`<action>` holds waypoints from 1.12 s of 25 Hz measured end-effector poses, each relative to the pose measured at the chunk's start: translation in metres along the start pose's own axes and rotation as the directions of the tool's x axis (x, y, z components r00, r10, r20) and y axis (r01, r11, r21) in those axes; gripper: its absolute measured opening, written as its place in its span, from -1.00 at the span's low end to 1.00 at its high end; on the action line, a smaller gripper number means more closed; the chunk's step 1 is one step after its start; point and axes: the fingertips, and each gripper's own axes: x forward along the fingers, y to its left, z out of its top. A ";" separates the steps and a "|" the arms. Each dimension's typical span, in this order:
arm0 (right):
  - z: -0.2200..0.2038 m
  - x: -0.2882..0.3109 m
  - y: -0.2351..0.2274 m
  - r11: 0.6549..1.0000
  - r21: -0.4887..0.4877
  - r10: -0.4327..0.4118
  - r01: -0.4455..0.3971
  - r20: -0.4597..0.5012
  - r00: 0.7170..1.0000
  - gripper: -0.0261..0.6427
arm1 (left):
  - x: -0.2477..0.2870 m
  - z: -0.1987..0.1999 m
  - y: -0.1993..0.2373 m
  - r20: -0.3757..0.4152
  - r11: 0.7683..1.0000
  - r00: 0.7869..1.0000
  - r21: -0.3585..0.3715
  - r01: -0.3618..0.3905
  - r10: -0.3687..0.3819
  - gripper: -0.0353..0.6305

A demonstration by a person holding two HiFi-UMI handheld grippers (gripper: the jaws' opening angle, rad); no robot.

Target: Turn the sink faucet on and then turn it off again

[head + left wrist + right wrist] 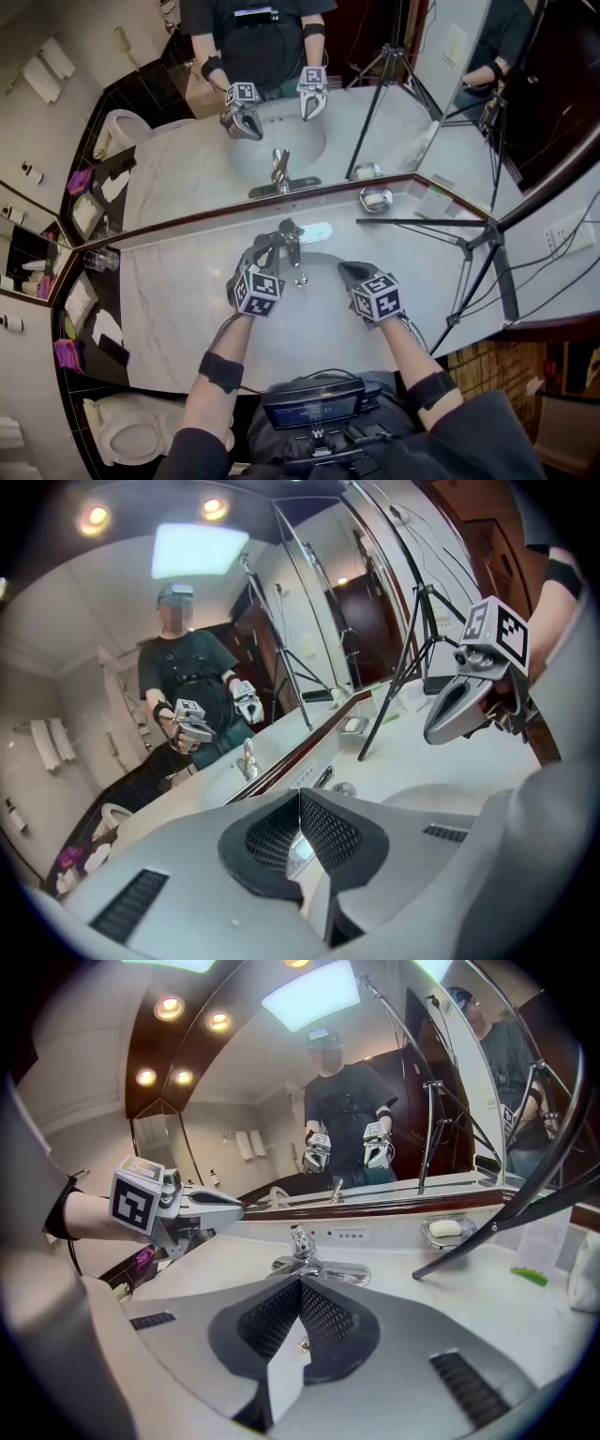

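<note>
backsplash label [349, 1233] behind faucet [302, 1246]: print unreadable

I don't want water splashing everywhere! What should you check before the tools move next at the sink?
1. Left tool empty: ok, jaws together on nothing.
2. Right tool empty: ok, jaws together on nothing.
3. Faucet turned off: cannot tell, no view settles it.
4. Faucet handle unblocked: ok, nothing sits against it.
5. Tripod leg away from the faucet: ok, it lies off to the right.
</note>
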 end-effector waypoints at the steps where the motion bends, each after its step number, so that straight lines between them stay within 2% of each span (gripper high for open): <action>1: 0.002 0.000 0.002 1.000 -0.005 0.003 -0.003 0.003 1.000 -0.85 | -0.007 -0.002 0.001 0.005 1.000 1.000 -0.030 -0.004 0.004 -0.87; 3: 0.006 0.001 0.007 1.000 -0.014 0.009 -0.009 0.006 1.000 -0.85 | -0.021 -0.010 0.002 0.011 0.995 1.000 -0.103 -0.011 0.012 -0.88; 6: 0.006 0.002 0.015 0.999 -0.025 0.021 -0.021 0.007 1.000 -0.85 | -0.042 -0.022 0.004 0.017 0.974 1.000 -0.225 -0.016 0.021 -0.88; 12: 0.006 0.002 0.023 0.999 -0.038 0.033 -0.033 0.007 0.999 -0.85 | -0.077 -0.046 0.016 0.032 0.905 0.997 -0.422 -0.051 0.071 -0.88; 14: 0.007 0.002 0.025 0.999 -0.042 0.035 -0.035 0.007 0.999 -0.85 | -0.086 -0.053 0.018 0.037 0.882 0.996 -0.467 -0.058 0.085 -0.88; 19: 0.009 0.002 0.027 0.998 -0.049 0.039 -0.038 0.010 0.999 -0.85 | -0.096 -0.063 0.012 0.038 0.865 0.995 -0.498 -0.064 0.095 -0.88; 28: 0.010 0.002 0.029 0.998 -0.049 0.036 -0.036 0.007 0.999 -0.85 | -0.099 -0.069 0.006 0.034 0.858 0.995 -0.510 -0.063 0.094 -0.88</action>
